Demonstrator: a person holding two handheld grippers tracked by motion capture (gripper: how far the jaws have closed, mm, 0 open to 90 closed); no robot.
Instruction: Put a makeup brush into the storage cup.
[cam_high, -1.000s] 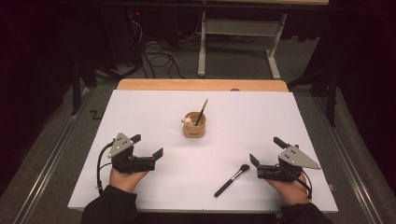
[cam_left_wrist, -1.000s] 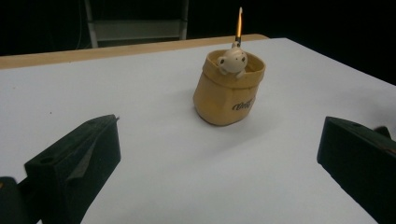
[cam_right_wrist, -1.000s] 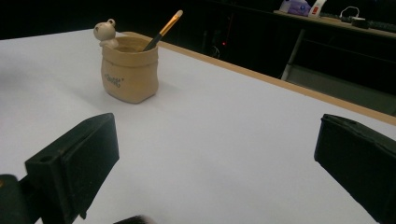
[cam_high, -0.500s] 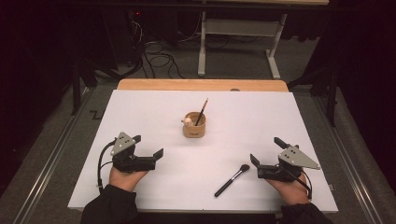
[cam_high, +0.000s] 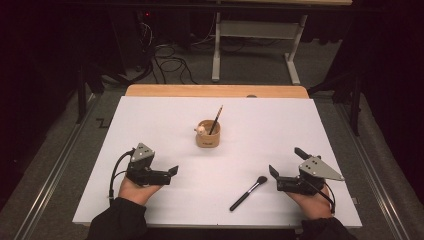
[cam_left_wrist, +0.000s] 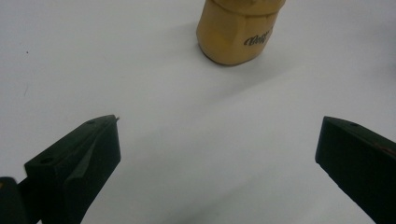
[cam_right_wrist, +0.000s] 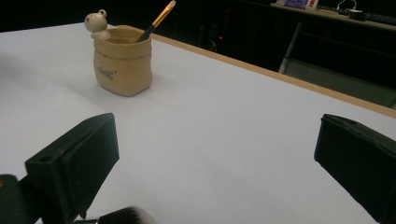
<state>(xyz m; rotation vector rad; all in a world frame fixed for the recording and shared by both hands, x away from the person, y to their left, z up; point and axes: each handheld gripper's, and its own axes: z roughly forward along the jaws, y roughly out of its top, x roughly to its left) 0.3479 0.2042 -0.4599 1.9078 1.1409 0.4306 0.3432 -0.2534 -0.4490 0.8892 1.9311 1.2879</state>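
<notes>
Resting low on the white table sheet (cam_high: 165, 125), the left gripper (cam_high: 167, 173) sat at about eight o'clock from the sheet's middle, its two black jaws spread wide with bare white surface between them; in the left gripper view (cam_left_wrist: 219, 154) the tan, sack-shaped ceramic pot with dark lettering on its side (cam_left_wrist: 239, 29) stood at about twelve o'clock beyond the jaws, well apart from them; the person's left hand (cam_high: 134, 190) gripped the tool from below, a dark sleeve (cam_high: 117, 222) behind it; the right gripper (cam_high: 274, 176) sat at about four o'clock on the sheet, its jaws likewise wide apart and holding nothing; in the right gripper view (cam_right_wrist: 217, 154) the pale bristle tip of a black-handled makeup brush (cam_right_wrist: 122, 216) lay on the sheet just beside the left-hand jaw, though whether they touched could not be told; in the high view that brush (cam_high: 248, 193) lay flat at about nine o'clock from the right gripper, its bristles toward the jaws; the pot (cam_high: 208, 133) stood upright near the sheet's middle, a small cream bear figure (cam_right_wrist: 96, 22) perched on its rim and a slim brush with a yellowish end (cam_right_wrist: 156, 21) leaning inside it toward one o'clock; the right hand (cam_high: 310, 202) held its tool from below.
</notes>
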